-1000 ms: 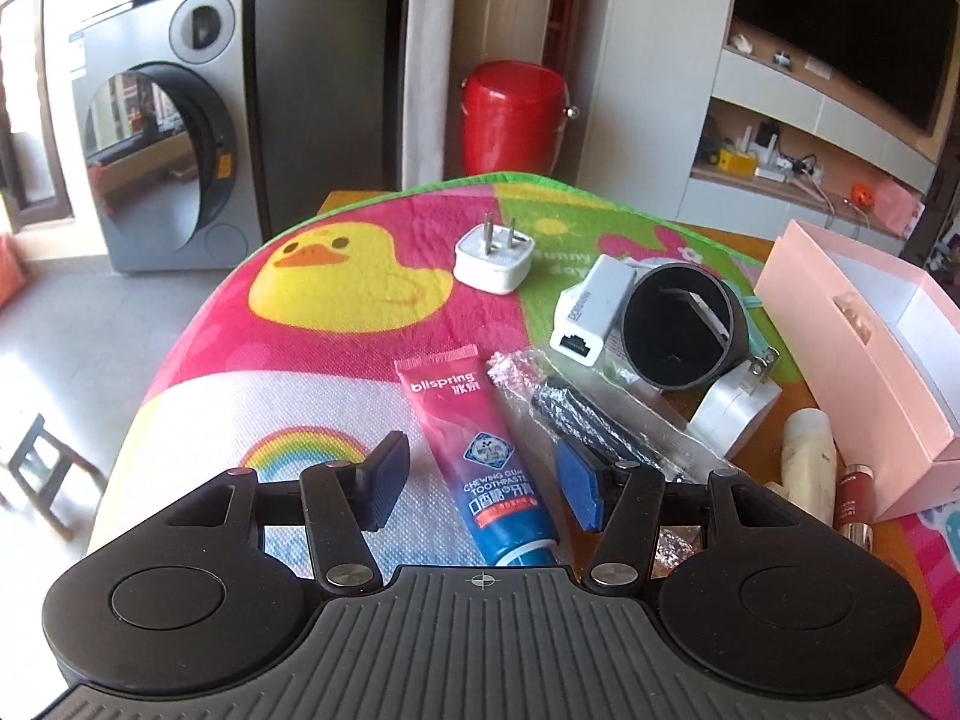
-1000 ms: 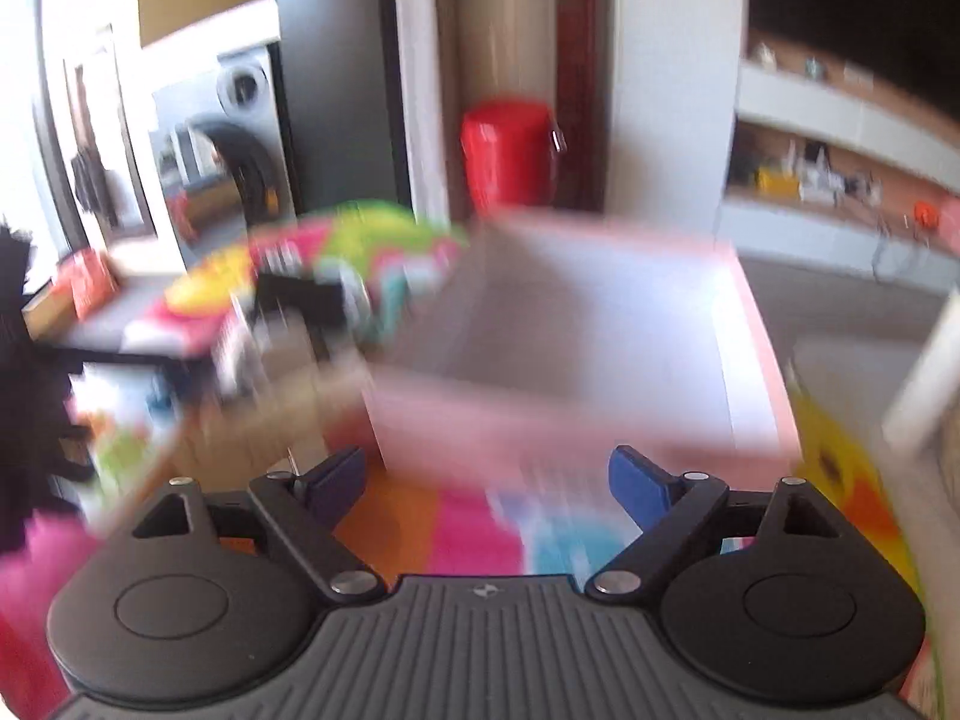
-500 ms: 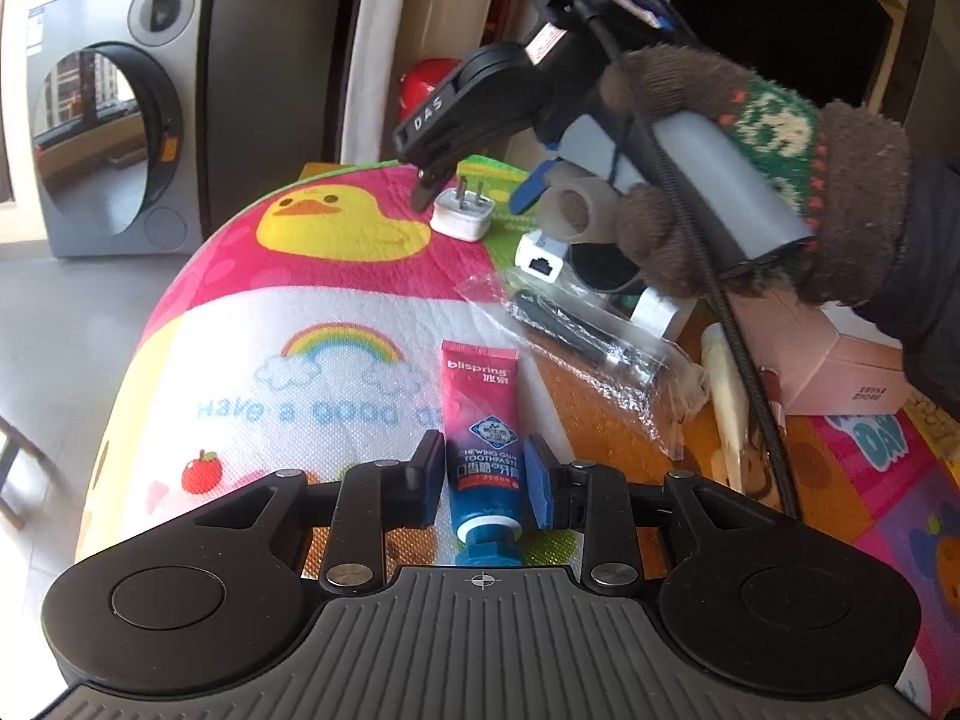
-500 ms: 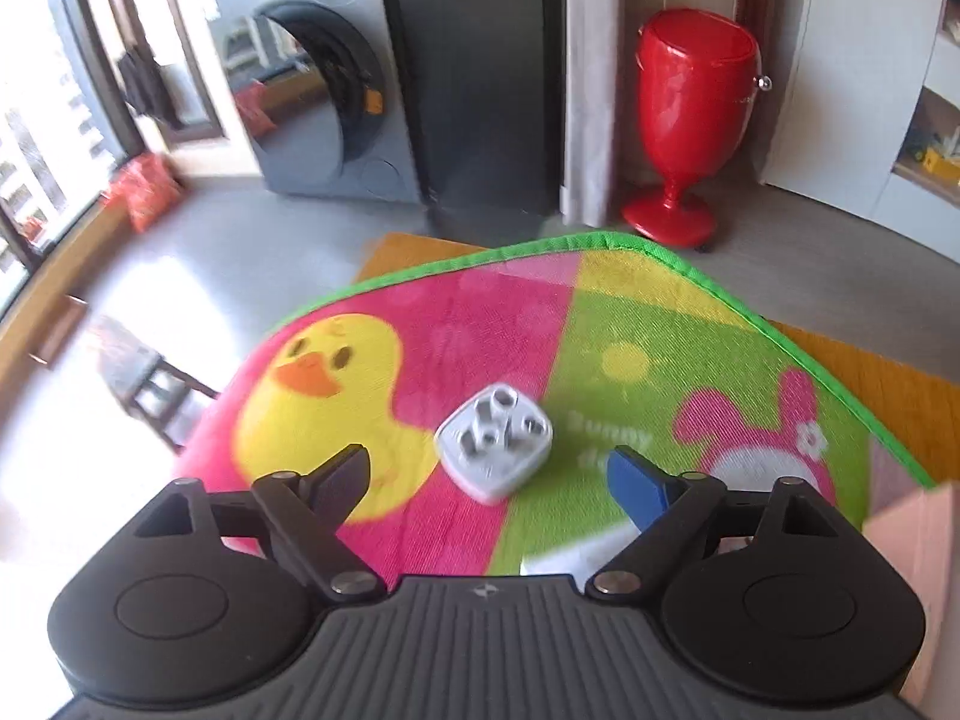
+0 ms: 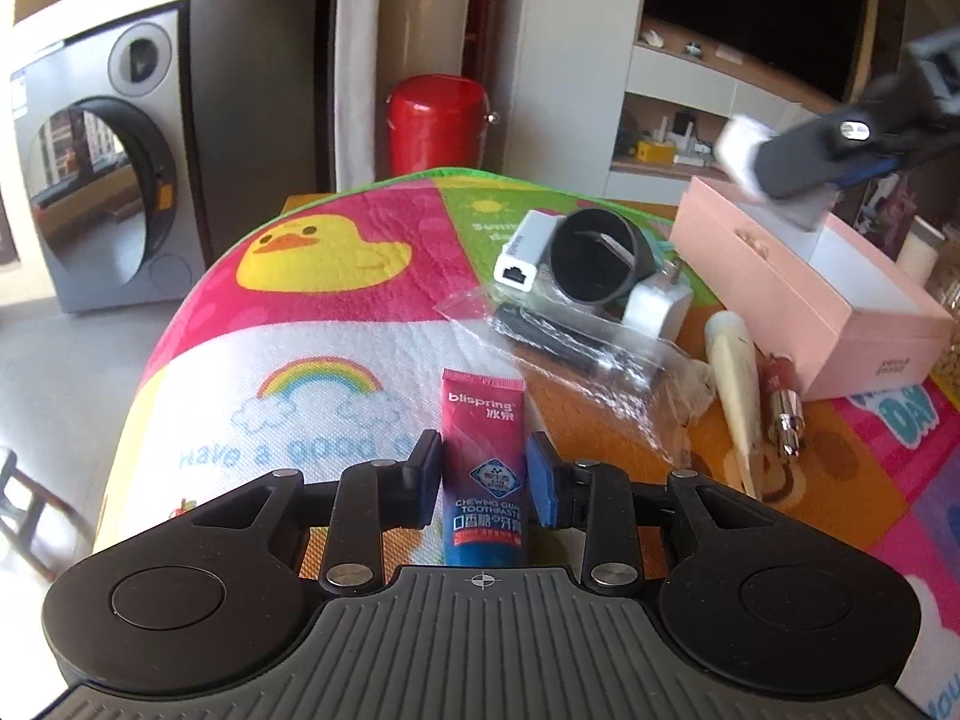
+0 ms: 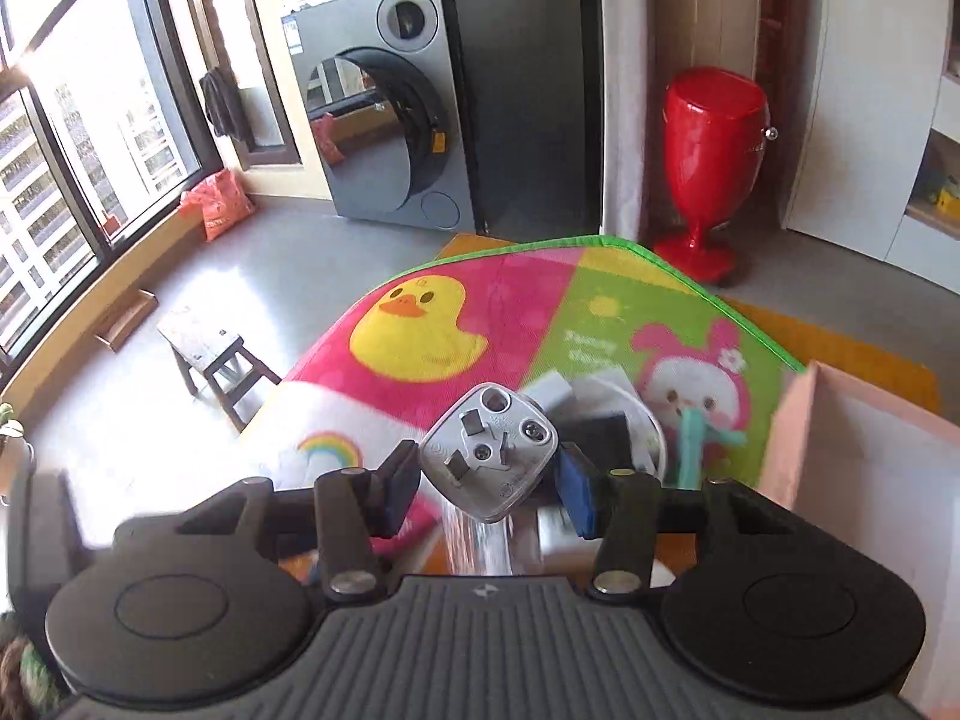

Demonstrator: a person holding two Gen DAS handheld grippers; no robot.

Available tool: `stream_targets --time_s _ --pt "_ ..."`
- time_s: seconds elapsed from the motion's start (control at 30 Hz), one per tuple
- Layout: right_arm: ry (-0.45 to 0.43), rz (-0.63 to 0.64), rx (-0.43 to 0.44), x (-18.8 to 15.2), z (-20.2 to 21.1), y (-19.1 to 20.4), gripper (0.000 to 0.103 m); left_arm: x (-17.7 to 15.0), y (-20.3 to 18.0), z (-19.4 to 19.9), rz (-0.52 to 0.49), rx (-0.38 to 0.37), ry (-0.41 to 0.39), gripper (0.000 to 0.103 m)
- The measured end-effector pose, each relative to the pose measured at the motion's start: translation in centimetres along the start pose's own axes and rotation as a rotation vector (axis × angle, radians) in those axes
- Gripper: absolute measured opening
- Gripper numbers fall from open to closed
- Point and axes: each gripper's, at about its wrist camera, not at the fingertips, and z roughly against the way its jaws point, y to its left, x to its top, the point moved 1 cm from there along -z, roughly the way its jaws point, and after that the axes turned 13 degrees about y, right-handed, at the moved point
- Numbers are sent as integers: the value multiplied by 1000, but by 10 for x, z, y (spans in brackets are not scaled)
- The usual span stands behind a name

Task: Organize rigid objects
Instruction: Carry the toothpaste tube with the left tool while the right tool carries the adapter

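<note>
Right gripper (image 6: 487, 489): jaws closing on white plug adapter (image 6: 489, 451), carried clear of the mat toward pink box (image 6: 798, 438) at its right for storing. Left gripper (image 5: 483, 483): jaws opening slightly, pads flanking toothpaste tube (image 5: 485, 468); whether they press it cannot be told.

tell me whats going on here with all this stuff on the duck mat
A person is sorting small items with two handheld grippers. The left gripper has a pink and blue toothpaste tube between its jaws, which are opening slightly. The right gripper carries a white plug adapter, its jaws closing on it, raised off the mat beside the open pink box.
</note>
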Motion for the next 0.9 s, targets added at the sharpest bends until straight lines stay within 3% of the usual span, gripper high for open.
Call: stream_targets --time_s 0.13,0.23,0.27,0.33,0.43,0.5,0.6,0.7,0.83,0.9 --pt "-70 1 -64 -85 63 -26 49 -24 -31 19 -84 -55 28 34" --pt "-88 -8 -132 -149 86 -40 49 -42 -58 36 -136 -98 36 34" --pt "-90 -14 -146 -169 91 -44 49 -46 -66 41 -147 -108 34 19" --pt "-92 -49 -164 -206 98 -55 49 -48 -82 57 -178 -129 5 13" --pt "-115 -127 -181 -243 104 -76 49 -41 -108 76 -243 -140 -26 13" --pt "-145 -176 -191 -259 106 -87 49 -36 -116 79 -255 -137 -23 13" --pt "-187 -209 -199 -274 104 -95 49 -29 -104 81 -166 -165 -17 15" --pt "-196 -193 -195 -281 95 -96 49 -28 -95 78 -116 -147 24 17" --pt "-185 -178 -172 -274 76 -92 49 -39 -101 63 -151 -202 138 20" --pt "-185 -166 -163 -270 68 -88 49 -46 -112 53 -195 -192 182 22"
